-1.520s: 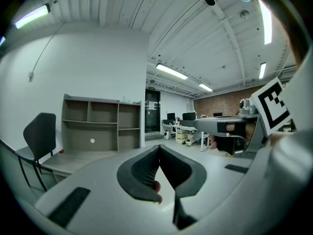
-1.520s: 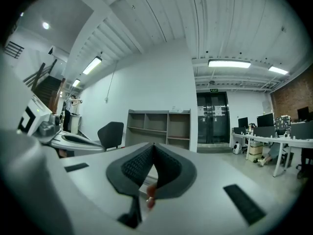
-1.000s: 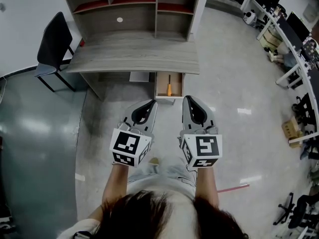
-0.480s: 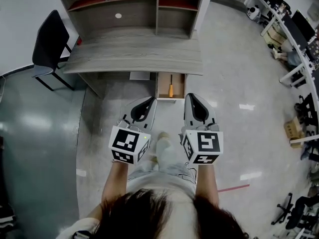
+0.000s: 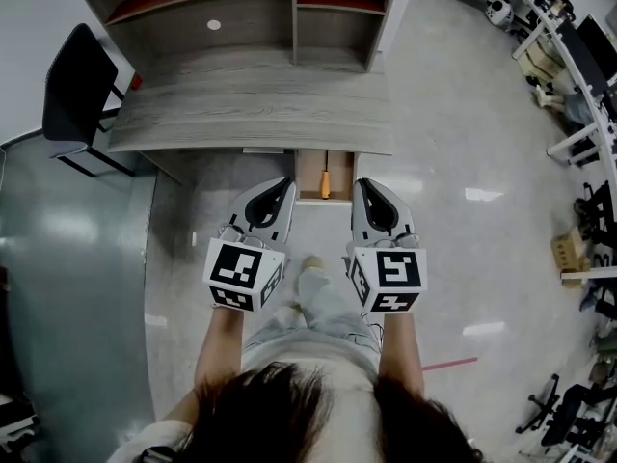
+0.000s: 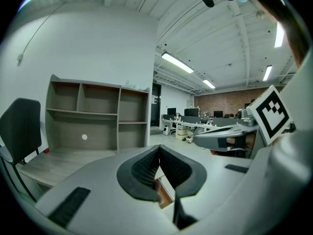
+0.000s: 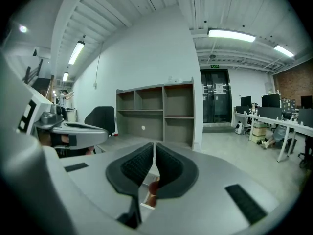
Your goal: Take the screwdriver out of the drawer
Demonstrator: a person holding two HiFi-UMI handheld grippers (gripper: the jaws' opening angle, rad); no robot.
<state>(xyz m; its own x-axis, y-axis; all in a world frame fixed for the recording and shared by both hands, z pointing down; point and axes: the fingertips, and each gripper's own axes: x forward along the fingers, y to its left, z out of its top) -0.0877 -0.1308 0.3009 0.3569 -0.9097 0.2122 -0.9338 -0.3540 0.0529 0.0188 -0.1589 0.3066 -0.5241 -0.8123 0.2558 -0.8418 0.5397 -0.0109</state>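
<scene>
Screwdriver (image 5: 326, 183) lying in open drawer (image 5: 308, 187) under desk (image 5: 251, 114), left gripper (image 6: 159, 149) and right gripper (image 7: 154, 145) both closed, empty

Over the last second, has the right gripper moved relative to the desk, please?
Yes: the right gripper has come closer to the desk and its front edge.

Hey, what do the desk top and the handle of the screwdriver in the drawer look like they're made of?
Desk top: probably wood-look laminate, with a matte grey finish and a streaked grain pattern. Screwdriver handle: likely plastic, orange and smooth, though it is too small to be sure.
</scene>
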